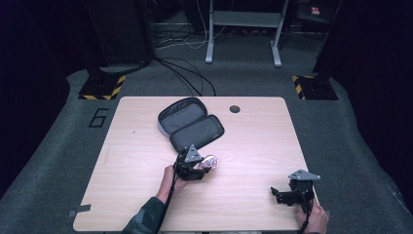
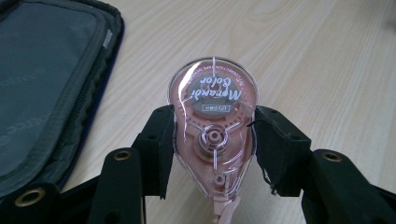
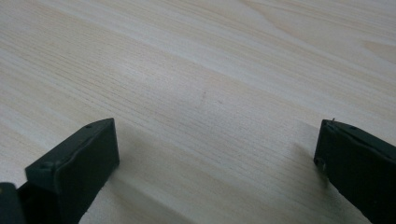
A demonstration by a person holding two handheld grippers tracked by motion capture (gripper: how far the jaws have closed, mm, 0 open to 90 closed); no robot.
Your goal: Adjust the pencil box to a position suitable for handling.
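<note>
Pink tape dispenser (image 2: 213,135), tip cropped, in left gripper (image 2: 212,149).

One tabletop (image 1: 253,146). On it lies one open zip case (image 1: 191,124), toward twelve o'clock, and one pink correction-tape dispenser (image 2: 213,126) near the middle. Two claws: the left claw (image 1: 204,165) and the right claw (image 1: 275,194) at five o'clock. Two hazard-striped stand bases sit on the floor, at eleven (image 1: 101,87) and one o'clock (image 1: 314,87).

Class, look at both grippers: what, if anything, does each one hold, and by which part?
The left gripper is shut on the pink correction tape dispenser, gripping the two sides of its body. The right gripper is open and holds nothing.
</note>
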